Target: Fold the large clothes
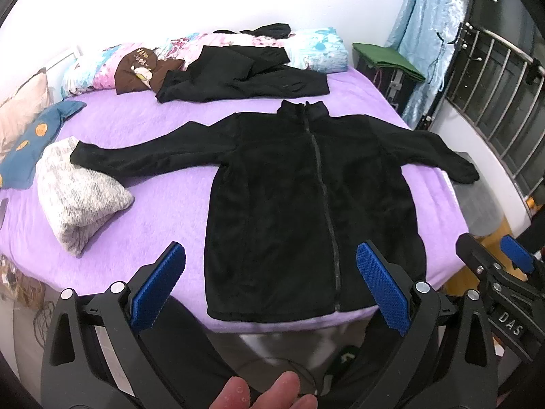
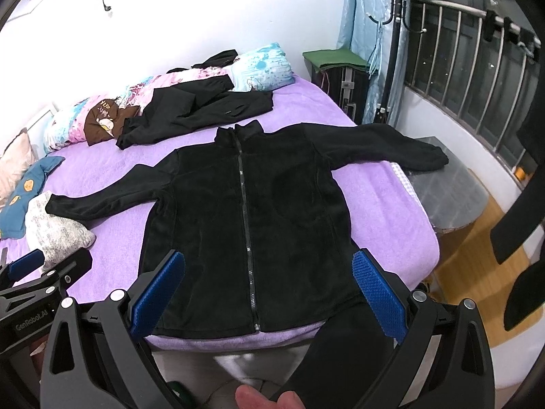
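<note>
A black zip-up fleece jacket (image 1: 306, 197) lies flat, front up, on the purple bed sheet (image 1: 163, 225), sleeves spread out to both sides, collar at the far end. It also shows in the right wrist view (image 2: 245, 225). My left gripper (image 1: 269, 272) is open and empty, held above the jacket's hem at the bed's near edge. My right gripper (image 2: 269, 279) is open and empty, also above the hem. The right gripper also shows at the right edge of the left wrist view (image 1: 490, 255).
A second black garment (image 1: 245, 75) lies crumpled beyond the jacket. A folded grey-white cloth (image 1: 78, 197) sits under the jacket's left cuff. Pillows (image 1: 316, 47) and a brown garment (image 1: 139, 71) line the far side. A metal railing (image 2: 477, 78) and wooden floor (image 2: 470, 259) lie to the right.
</note>
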Demonstrator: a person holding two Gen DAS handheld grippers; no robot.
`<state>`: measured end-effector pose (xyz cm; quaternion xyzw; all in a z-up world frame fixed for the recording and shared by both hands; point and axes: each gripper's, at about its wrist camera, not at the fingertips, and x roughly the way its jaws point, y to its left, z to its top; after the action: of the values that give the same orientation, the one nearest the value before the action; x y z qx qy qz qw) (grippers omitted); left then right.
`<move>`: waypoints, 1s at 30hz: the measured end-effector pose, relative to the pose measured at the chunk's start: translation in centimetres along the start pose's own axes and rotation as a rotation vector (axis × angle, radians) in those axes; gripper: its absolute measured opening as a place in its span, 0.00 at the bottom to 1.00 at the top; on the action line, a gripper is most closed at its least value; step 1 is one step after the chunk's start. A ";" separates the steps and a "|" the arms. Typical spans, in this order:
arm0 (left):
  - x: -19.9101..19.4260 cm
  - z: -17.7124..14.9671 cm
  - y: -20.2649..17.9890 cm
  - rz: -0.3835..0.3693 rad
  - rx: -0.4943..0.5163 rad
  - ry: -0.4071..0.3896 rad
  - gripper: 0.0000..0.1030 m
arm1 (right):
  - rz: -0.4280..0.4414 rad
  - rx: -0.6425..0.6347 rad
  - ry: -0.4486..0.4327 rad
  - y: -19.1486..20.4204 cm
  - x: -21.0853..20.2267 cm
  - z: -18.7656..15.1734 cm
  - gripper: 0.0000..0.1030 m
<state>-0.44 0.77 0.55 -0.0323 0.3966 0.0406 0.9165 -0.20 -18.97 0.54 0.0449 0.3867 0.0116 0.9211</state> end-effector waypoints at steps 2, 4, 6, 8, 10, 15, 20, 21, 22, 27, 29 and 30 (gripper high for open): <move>0.0 0.0 0.2 -0.004 -0.007 0.014 0.94 | 0.001 -0.003 -0.001 0.1 -0.1 0.1 0.94; 0.2 0.0 0.5 -0.011 -0.019 0.029 0.94 | 0.003 -0.005 0.002 0.2 0.0 0.2 0.94; 0.3 0.0 0.6 -0.012 -0.028 0.046 0.94 | 0.002 -0.012 0.002 0.3 0.0 0.3 0.94; 0.7 -0.1 0.8 -0.026 -0.048 0.082 0.94 | 0.003 -0.018 0.003 0.4 0.1 0.3 0.94; 0.9 -0.1 1.0 -0.031 -0.055 0.091 0.94 | 0.004 -0.020 0.006 0.4 0.2 0.4 0.94; 1.1 -0.2 1.4 -0.030 -0.067 0.100 0.94 | 0.005 -0.033 0.011 0.9 0.6 0.5 0.94; 1.4 -0.1 2.0 -0.032 -0.088 0.130 0.94 | 0.010 -0.053 0.015 1.7 1.0 0.5 0.94; 1.4 -0.1 2.1 -0.029 -0.090 0.127 0.94 | 0.011 -0.056 0.016 2.0 1.1 0.4 0.94; 1.4 -0.1 2.2 -0.023 -0.088 0.132 0.94 | 0.011 -0.062 0.018 2.2 1.2 0.3 0.94; 1.5 -0.3 3.4 -0.011 -0.107 0.096 0.94 | 0.023 -0.083 0.018 3.2 1.4 0.1 0.94; 1.7 -0.4 4.0 -0.005 -0.120 0.099 0.94 | 0.024 -0.092 0.023 3.5 1.6 0.1 0.94; 1.8 -0.4 4.2 0.001 -0.122 0.105 0.94 | 0.026 -0.096 0.028 3.8 1.7 0.1 0.94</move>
<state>0.04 4.98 -1.11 -0.0898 0.4408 0.0633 0.8909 1.13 -15.11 -0.30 0.0057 0.3978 0.0429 0.9164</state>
